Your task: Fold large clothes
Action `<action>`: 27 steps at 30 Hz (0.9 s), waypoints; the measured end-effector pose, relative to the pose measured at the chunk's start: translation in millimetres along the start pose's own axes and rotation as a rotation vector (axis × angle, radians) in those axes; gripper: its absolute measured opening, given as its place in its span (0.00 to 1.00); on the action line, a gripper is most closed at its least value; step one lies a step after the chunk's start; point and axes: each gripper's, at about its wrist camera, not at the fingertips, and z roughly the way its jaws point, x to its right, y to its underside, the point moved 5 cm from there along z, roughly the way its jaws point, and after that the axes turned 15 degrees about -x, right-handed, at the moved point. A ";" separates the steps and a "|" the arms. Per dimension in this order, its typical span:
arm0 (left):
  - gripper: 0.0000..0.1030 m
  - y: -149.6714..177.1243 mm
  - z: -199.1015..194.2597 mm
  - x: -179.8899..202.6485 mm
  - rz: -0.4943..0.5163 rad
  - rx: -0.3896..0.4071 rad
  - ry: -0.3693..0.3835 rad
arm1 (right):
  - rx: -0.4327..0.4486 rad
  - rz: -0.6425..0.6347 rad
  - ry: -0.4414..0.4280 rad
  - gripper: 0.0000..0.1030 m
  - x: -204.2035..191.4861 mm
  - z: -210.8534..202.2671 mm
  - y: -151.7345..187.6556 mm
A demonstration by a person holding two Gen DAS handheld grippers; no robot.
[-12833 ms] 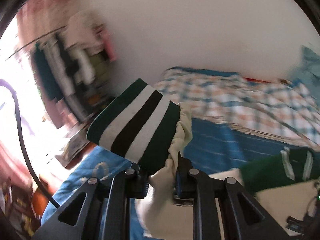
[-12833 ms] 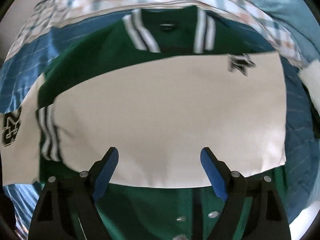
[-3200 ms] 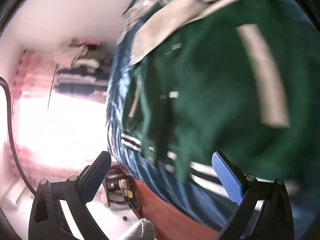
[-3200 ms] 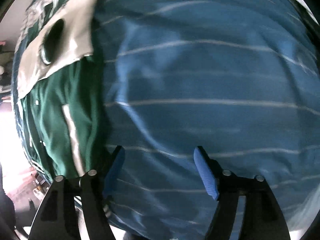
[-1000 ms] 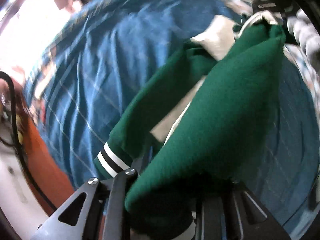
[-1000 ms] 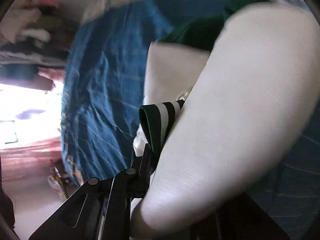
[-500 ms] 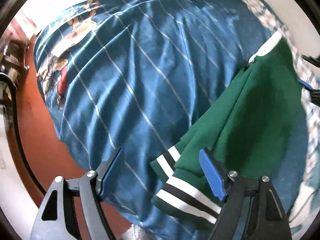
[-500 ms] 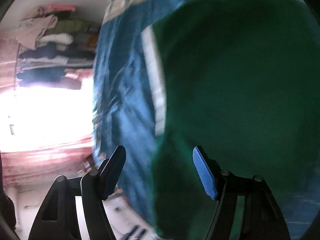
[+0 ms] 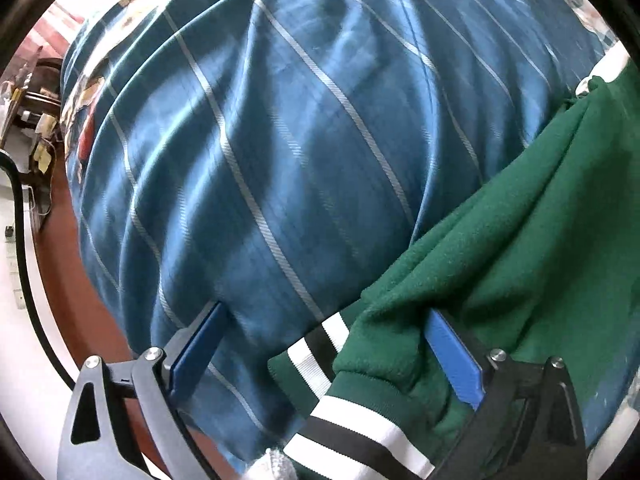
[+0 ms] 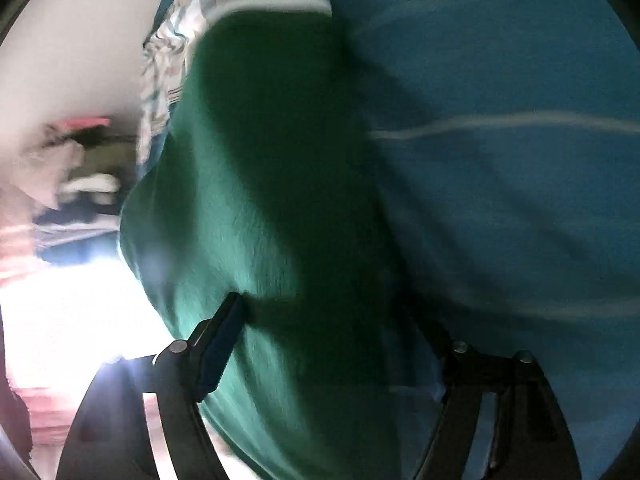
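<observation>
A folded green jacket (image 9: 520,248) with black-and-white striped ribbing (image 9: 344,424) lies on the blue striped bedspread (image 9: 280,140). My left gripper (image 9: 328,344) is open just above the bed, its right finger (image 9: 452,356) against the jacket's edge near the ribbing. In the blurred right wrist view the same green jacket (image 10: 248,200) runs up the middle-left. My right gripper (image 10: 320,328) is open over its edge, holding nothing.
The bed's edge and an orange-brown floor (image 9: 80,280) show at the left with a dark wooden stand (image 9: 36,80). A checked blanket (image 10: 168,40) lies beyond the jacket. A clothes shelf (image 10: 80,168) stands by the white wall.
Both grippers let go of the jacket about a second ago and are open. The folded jacket now rests on the bed. The left gripper has moved closer to it.
</observation>
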 end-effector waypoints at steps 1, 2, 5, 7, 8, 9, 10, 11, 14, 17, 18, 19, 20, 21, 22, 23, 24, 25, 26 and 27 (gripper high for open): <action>0.98 -3.8 -3.4 -1.6 0.002 -0.004 0.004 | 0.028 -0.033 -0.014 0.82 -4.0 4.4 -4.5; 0.98 -7.8 -10.3 -4.4 0.000 -0.004 0.005 | 0.051 -0.060 -0.002 0.74 -7.8 6.8 -5.4; 0.98 -13.3 -34.7 -15.9 -0.018 0.034 0.002 | 0.111 -0.062 0.010 0.21 -11.5 1.8 6.4; 0.98 -9.0 -55.5 -26.3 -0.047 0.083 0.003 | 0.158 -0.009 -0.062 0.19 -7.0 -15.8 20.4; 0.98 -5.1 -69.0 -33.3 -0.063 0.116 0.010 | 0.189 0.030 -0.093 0.18 -5.4 -25.2 31.3; 0.98 -1.8 -78.0 -38.3 -0.072 0.138 0.007 | 0.213 0.062 -0.121 0.18 -2.8 -34.7 42.5; 0.98 0.5 -86.2 -43.3 -0.078 0.155 0.001 | 0.239 0.094 -0.138 0.17 1.1 -45.7 56.8; 0.98 6.3 -96.8 -48.1 -0.083 0.176 0.000 | 0.269 0.134 -0.164 0.17 8.3 -60.3 74.8; 0.98 17.0 -104.6 -52.8 -0.070 0.183 -0.002 | 0.365 0.286 -0.234 0.17 49.0 -109.1 139.6; 0.98 23.6 -104.1 -48.2 -0.063 0.182 0.023 | 0.467 0.438 -0.220 0.17 107.0 -160.2 228.4; 0.98 23.0 -100.1 -40.5 -0.059 0.181 0.039 | 0.495 0.486 -0.204 0.17 125.1 -171.2 253.6; 0.98 22.0 -97.9 -33.7 -0.054 0.177 0.057 | 0.514 0.541 -0.195 0.17 145.8 -180.8 283.0; 0.97 20.7 -95.6 -27.0 -0.049 0.172 0.072 | 0.523 0.608 -0.175 0.17 168.7 -188.9 313.0; 0.97 18.6 -93.4 -20.6 -0.042 0.166 0.087 | 0.529 0.672 -0.149 0.18 192.3 -193.9 341.3; 0.97 18.3 -88.9 -11.8 -0.028 0.160 0.103 | 0.523 0.700 -0.144 0.20 214.6 -195.8 356.9; 0.97 15.6 -84.9 -0.7 0.000 0.149 0.111 | 0.499 0.730 -0.142 0.24 232.6 -190.7 369.9; 0.97 13.3 -80.4 7.9 0.028 0.140 0.113 | 0.467 0.765 -0.150 0.32 251.9 -186.0 382.2; 0.97 10.3 -75.0 18.3 0.063 0.128 0.120 | 0.447 0.779 -0.170 0.41 262.1 -180.3 389.8; 0.97 4.7 -66.7 30.7 0.099 0.114 0.106 | 0.421 0.785 -0.200 0.56 274.0 -180.3 397.2; 0.96 0.5 -61.2 39.5 0.119 0.104 0.098 | 0.402 0.794 -0.193 0.60 281.2 -179.0 400.5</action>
